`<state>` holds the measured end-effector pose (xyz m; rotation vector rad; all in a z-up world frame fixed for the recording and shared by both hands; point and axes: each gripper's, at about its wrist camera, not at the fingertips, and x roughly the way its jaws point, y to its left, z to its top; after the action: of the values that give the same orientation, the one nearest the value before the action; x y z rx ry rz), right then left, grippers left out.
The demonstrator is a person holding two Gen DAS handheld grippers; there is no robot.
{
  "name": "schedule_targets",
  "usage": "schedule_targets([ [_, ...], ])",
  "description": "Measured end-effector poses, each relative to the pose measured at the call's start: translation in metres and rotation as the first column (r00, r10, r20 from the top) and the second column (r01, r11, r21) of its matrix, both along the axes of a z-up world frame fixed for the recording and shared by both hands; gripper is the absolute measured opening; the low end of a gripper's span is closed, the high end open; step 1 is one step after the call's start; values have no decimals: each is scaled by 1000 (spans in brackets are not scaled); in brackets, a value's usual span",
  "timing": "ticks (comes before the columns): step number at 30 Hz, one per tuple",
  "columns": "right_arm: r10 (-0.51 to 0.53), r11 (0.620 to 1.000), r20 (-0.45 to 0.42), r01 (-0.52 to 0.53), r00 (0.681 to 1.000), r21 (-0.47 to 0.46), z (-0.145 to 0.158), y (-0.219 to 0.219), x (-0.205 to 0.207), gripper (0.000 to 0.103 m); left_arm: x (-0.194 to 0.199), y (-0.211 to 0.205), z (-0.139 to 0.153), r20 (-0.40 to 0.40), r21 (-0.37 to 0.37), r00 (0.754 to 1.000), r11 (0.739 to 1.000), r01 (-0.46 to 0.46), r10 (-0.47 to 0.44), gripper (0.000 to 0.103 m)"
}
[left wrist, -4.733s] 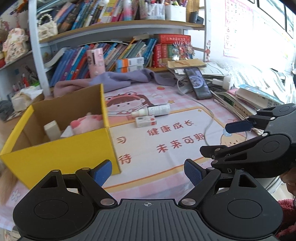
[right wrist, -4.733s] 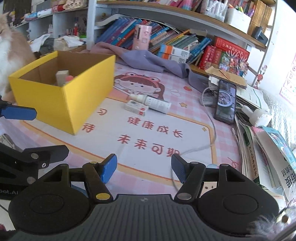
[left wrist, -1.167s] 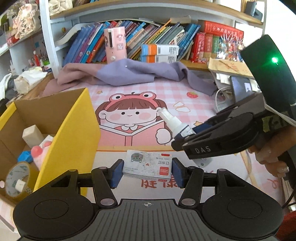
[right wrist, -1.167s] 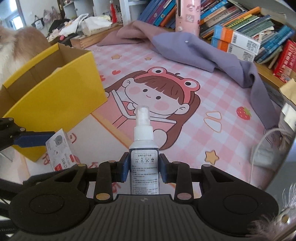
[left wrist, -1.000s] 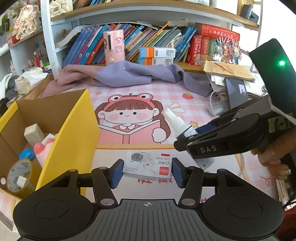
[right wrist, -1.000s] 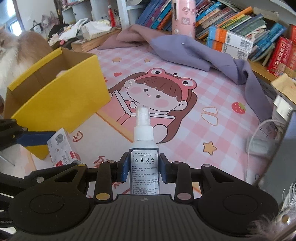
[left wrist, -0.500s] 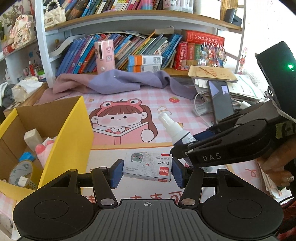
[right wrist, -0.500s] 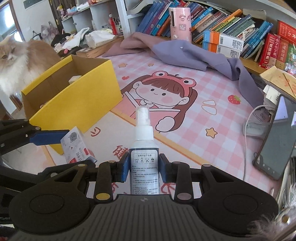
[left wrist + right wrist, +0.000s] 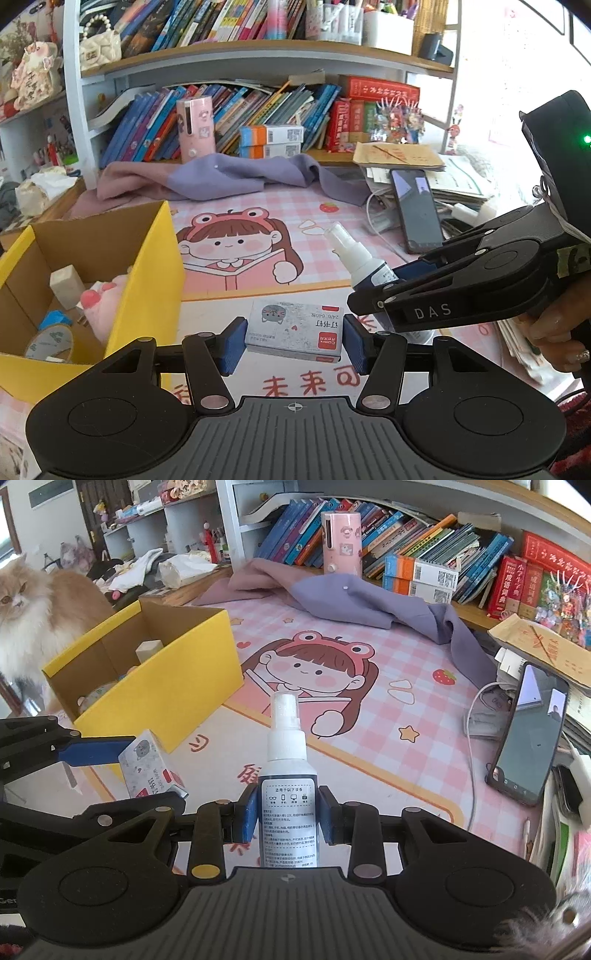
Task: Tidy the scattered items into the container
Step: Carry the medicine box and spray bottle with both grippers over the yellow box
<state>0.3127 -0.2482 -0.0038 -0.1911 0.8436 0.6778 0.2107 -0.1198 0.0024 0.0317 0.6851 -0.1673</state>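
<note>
Staple box (image 9: 293,329), one, sits clamped between the left gripper's (image 9: 293,341) blue pads; one spray bottle (image 9: 287,775) stands gripped in the right gripper (image 9: 287,814). Both hang above the pink mat (image 9: 413,701), beside one yellow box (image 9: 162,686) watched by one cat (image 9: 26,620).

A box (image 9: 155,266) stands on the left part of the mat (image 9: 295,236). Inside it lie a roll of tape (image 9: 50,341), a block (image 9: 66,284) and a soft toy (image 9: 103,302). A cat (image 9: 33,616) sits behind the box's far left side. At the back a cloth (image 9: 221,181) lies along the mat's edge, before the shelf of books (image 9: 240,114). A phone (image 9: 417,210) lies to the right, by stacked papers (image 9: 461,177).
</note>
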Motion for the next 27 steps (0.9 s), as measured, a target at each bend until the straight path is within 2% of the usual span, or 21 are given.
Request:
schedule_targets([
  [13,-106,994,19,106,994,22,20,28,-78,31,-56,49,9,31,-29,998,998,60,-59,54],
  [27,-185,981,-15,185,983,57,18,67,-159,31,-110,100,9,41,-40,995,995,91,-89,54],
])
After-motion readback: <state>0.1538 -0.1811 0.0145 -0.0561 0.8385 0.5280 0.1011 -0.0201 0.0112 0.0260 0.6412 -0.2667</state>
